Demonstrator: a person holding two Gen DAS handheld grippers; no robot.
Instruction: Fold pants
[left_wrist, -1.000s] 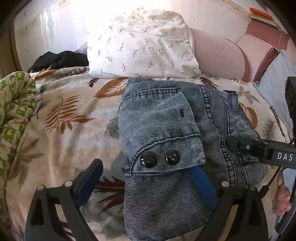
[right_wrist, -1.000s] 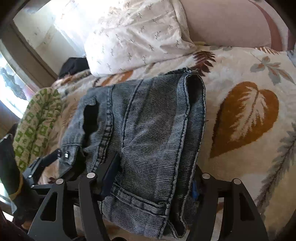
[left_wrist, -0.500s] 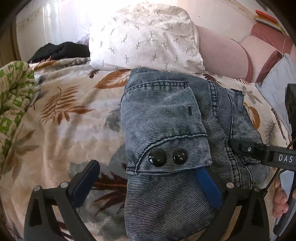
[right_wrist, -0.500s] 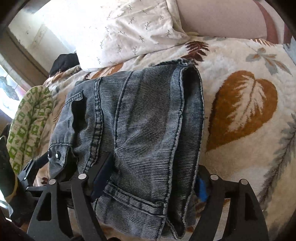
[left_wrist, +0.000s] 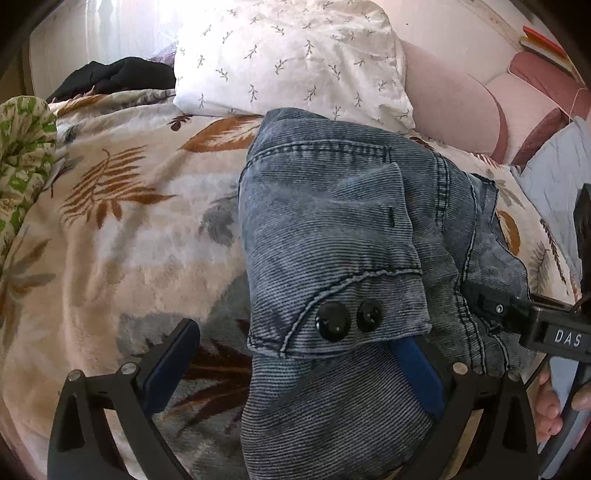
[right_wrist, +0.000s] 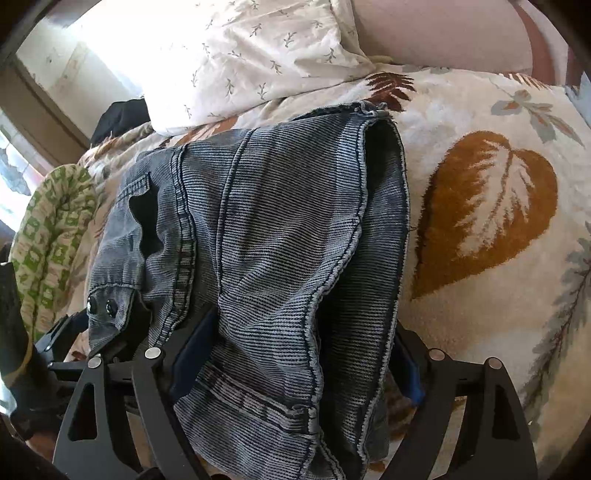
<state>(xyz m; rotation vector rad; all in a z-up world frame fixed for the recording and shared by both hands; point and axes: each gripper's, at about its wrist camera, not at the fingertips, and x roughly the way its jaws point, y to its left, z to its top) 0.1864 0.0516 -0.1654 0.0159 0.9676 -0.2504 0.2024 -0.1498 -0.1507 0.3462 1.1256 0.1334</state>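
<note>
Blue denim pants (left_wrist: 332, 229) lie folded in a thick bundle on the leaf-print blanket (left_wrist: 110, 221). A flap with two black buttons (left_wrist: 347, 317) lies on top. My left gripper (left_wrist: 295, 365) is open; the near end of the bundle lies between its fingers, and the right blue pad (left_wrist: 417, 373) is tucked under the button flap. In the right wrist view the pants (right_wrist: 266, 240) lie between the fingers of my right gripper (right_wrist: 295, 362), which is open around the near edge. The right gripper also shows in the left wrist view (left_wrist: 517, 314).
A white sprigged pillow (left_wrist: 295, 55) lies behind the pants. Pink cushions (left_wrist: 450, 103) stand at the back right. A green patterned cloth (left_wrist: 22, 155) is bunched at the left. Dark clothing (left_wrist: 110, 74) lies at the back left. A pale blue pillow (left_wrist: 554, 177) lies at the right.
Both grippers have moved forward a little with the bundle, toward the pillow. The jaws have stayed open around the denim.
</note>
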